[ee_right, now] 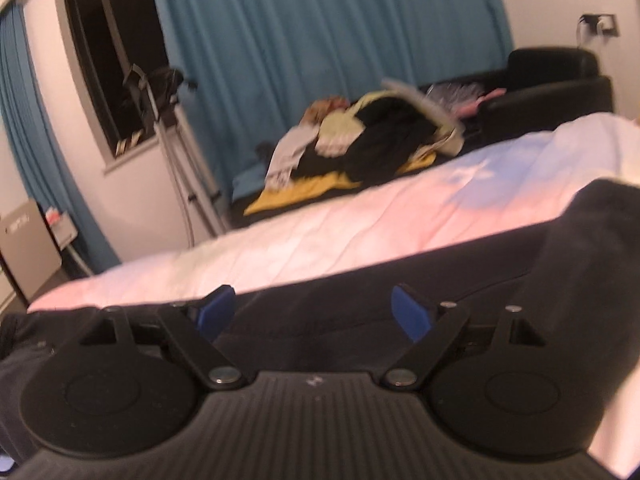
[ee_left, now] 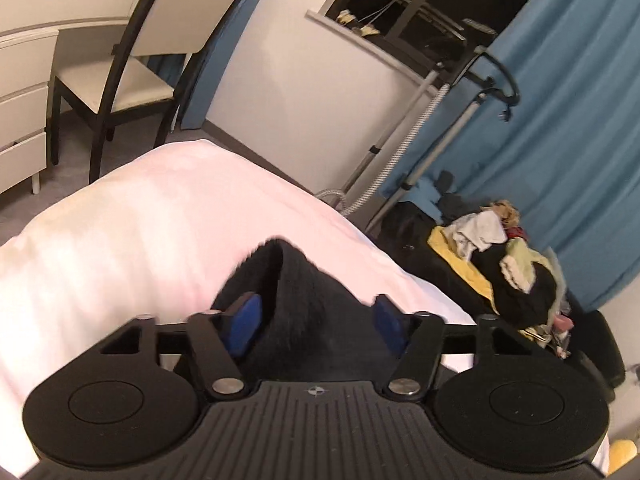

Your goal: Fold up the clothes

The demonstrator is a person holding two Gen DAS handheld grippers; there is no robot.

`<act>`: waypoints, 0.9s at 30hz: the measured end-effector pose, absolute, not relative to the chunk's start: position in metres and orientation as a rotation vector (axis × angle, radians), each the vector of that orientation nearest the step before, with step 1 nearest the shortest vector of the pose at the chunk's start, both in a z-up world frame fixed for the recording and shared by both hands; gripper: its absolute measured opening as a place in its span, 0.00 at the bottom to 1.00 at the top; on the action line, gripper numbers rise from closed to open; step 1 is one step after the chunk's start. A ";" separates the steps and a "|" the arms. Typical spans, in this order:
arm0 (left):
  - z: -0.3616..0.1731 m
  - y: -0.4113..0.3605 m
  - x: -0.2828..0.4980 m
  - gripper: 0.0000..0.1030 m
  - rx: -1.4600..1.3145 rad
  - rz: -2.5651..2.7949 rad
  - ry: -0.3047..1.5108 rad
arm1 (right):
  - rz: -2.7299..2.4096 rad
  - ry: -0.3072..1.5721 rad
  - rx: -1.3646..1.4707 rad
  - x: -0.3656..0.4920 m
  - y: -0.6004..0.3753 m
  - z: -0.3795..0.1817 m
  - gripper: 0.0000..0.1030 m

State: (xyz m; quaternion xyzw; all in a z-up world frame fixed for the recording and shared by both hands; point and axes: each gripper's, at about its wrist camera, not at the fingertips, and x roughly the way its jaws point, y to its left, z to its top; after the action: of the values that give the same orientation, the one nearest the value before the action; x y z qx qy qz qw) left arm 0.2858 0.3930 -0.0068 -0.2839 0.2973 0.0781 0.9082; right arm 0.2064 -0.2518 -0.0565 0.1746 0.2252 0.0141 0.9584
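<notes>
Chair (ee_left: 132, 60) and desk (ee_left: 48, 4) at 10 o'clock show only in your left view; your right alone shows the sofa (ee_right: 560, 76). Black garment (ee_right: 460, 272) lies on the bed (ee_right: 320, 232) — dark, soft, one corner peaked between the left gripper (ee_left: 316, 320)'s parted pads. Right gripper (ee_right: 316, 312) gapes over it, pads apart.

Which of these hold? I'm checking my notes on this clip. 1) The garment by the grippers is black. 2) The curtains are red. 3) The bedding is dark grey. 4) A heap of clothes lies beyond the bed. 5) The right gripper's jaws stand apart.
1) True: the black garment sits between the left gripper fingers.
2) False: the curtains are blue.
3) False: the bed is covered in pale white-pink bedding.
4) True: a clothes pile lies beyond it.
5) True: the right gripper is open.
</notes>
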 end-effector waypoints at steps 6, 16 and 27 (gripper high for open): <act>-0.038 0.419 0.345 0.51 -0.744 0.222 0.745 | 0.042 0.396 0.325 0.208 -0.233 -0.061 0.83; -0.026 0.394 0.327 0.22 -0.607 0.257 0.741 | 0.112 0.309 0.266 0.200 -0.226 -0.053 0.83; 0.036 0.329 0.238 0.08 -0.480 0.101 0.707 | 0.146 0.249 0.286 0.165 -0.239 -0.025 0.85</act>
State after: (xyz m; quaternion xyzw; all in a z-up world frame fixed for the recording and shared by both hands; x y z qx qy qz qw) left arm 0.2384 0.3292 0.0360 -0.2324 0.3427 0.0488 0.9089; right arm 0.1649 -0.2385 -0.0246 0.1422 0.1238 0.0727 0.9794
